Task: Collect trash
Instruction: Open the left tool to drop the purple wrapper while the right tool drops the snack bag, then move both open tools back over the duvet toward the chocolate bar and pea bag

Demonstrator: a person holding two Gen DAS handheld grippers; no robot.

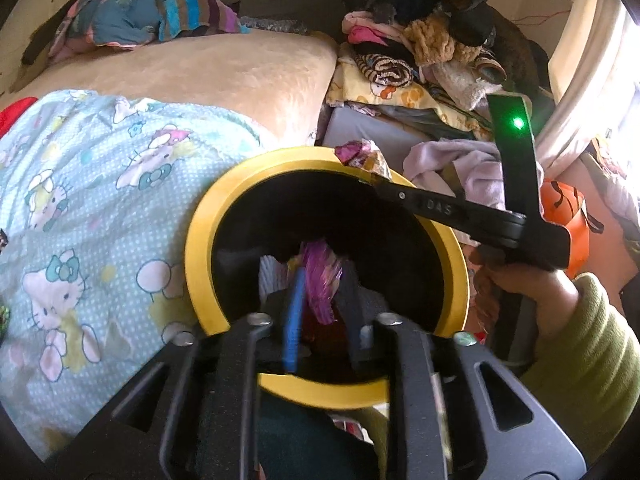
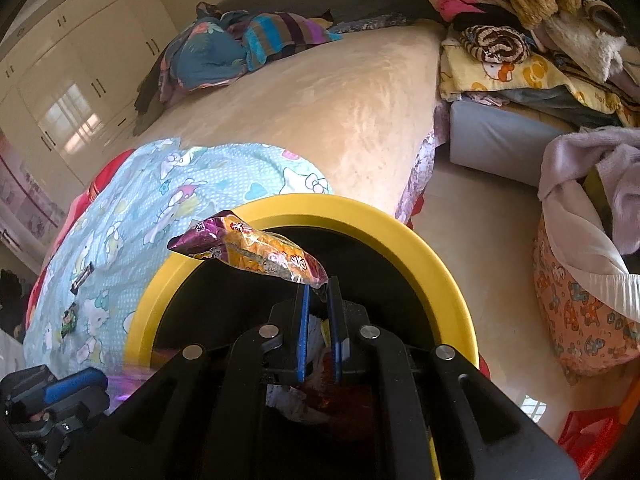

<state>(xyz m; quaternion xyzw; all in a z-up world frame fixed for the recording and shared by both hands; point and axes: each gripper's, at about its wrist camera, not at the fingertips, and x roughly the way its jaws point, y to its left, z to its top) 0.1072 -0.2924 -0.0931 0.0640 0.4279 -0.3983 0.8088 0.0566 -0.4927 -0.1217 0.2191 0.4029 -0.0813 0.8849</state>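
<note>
In the left wrist view, the left gripper (image 1: pixel 320 276) hangs over the mouth of a yellow-rimmed bin (image 1: pixel 200 216) in the lower middle of the frame. Its fingers (image 1: pixel 294 320) stand a little apart around a blurred purple wrapper (image 1: pixel 320 276), and whether the pads press on it cannot be told. At the bin's upper right rim, the right gripper (image 1: pixel 378 180) reaches in from the right, carried by a hand (image 1: pixel 532 284) in a green sleeve (image 1: pixel 592 364).

In the right wrist view, the right gripper (image 2: pixel 318 292) is closed narrowly on one end of an orange and purple snack wrapper (image 2: pixel 248 250), which sticks out to the upper left above the bin (image 2: pixel 400 232). Paper and other trash lie inside the bin below the fingers.

A bed (image 2: pixel 320 112) fills the upper left, with a cartoon-print blue blanket (image 2: pixel 160 208) lying near the bin. Two small wrappers (image 2: pixel 76 296) lie on that blanket at the left. A laundry basket (image 2: pixel 580 300) stands on the floor at the right, and piled clothes (image 2: pixel 520 20) crowd the upper right.
</note>
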